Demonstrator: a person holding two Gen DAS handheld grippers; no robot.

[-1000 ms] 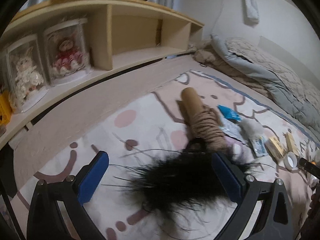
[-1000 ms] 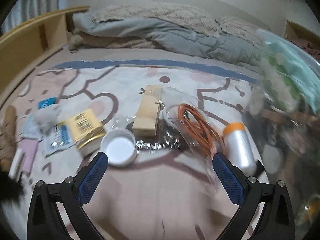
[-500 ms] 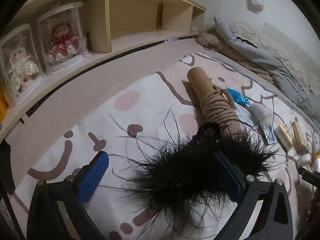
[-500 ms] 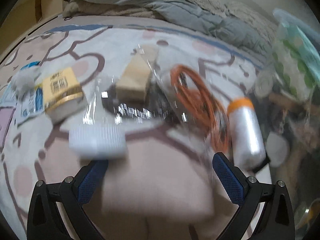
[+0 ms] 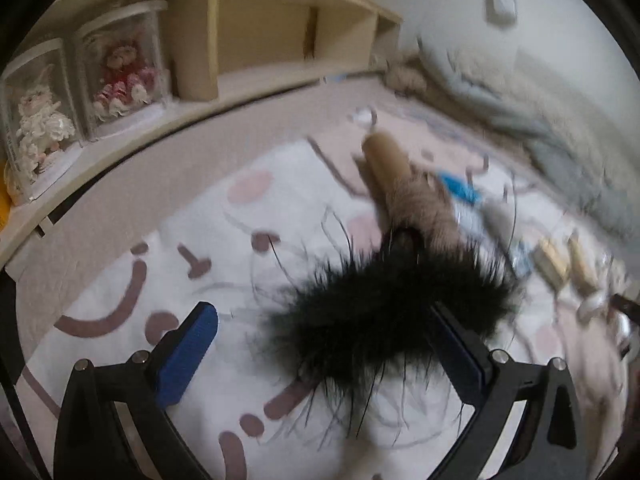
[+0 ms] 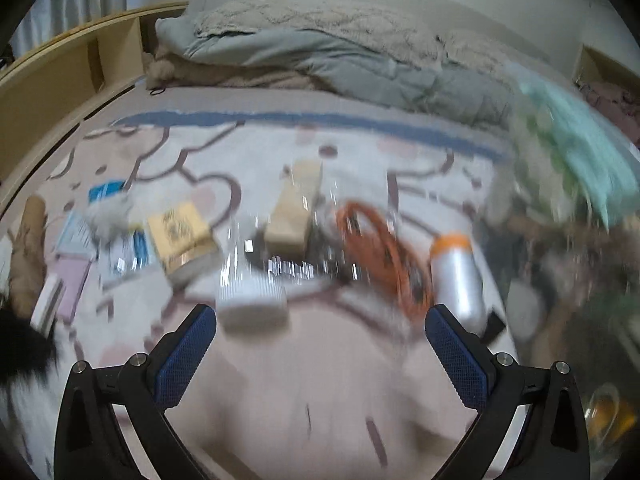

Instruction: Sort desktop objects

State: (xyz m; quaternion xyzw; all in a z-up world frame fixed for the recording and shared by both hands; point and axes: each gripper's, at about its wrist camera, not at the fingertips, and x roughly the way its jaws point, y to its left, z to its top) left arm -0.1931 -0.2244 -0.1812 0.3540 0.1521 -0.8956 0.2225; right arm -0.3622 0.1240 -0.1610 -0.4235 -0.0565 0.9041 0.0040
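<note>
In the left wrist view my left gripper [image 5: 320, 344] is open; a black feathery tuft [image 5: 384, 316] lies between its fingers, close against the right one. Beyond it lies a cardboard tube wound with tan rope [image 5: 412, 196]. In the right wrist view my right gripper [image 6: 320, 344] is open and empty, low over the mat. Just ahead lie a white round lid [image 6: 252, 300], a tan wooden block [image 6: 294, 216], an orange cable in clear wrap [image 6: 384, 256] and a silver bottle with an orange cap [image 6: 456, 276]. Both views are motion-blurred.
A yellow box [image 6: 182, 236], blue packets [image 6: 106, 192] and a pink card [image 6: 70, 280] lie at the left of the mat. A wooden shelf [image 5: 256, 40] with two doll cases [image 5: 124, 72] runs along the back left. Bedding [image 6: 320, 56] is piled behind. Bags and clutter [image 6: 572, 160] stand right.
The left view has shifted slightly, with the tuft still between the fingers. The right gripper has pulled back and tilted up, so the lid and block sit farther ahead than half a second ago.
</note>
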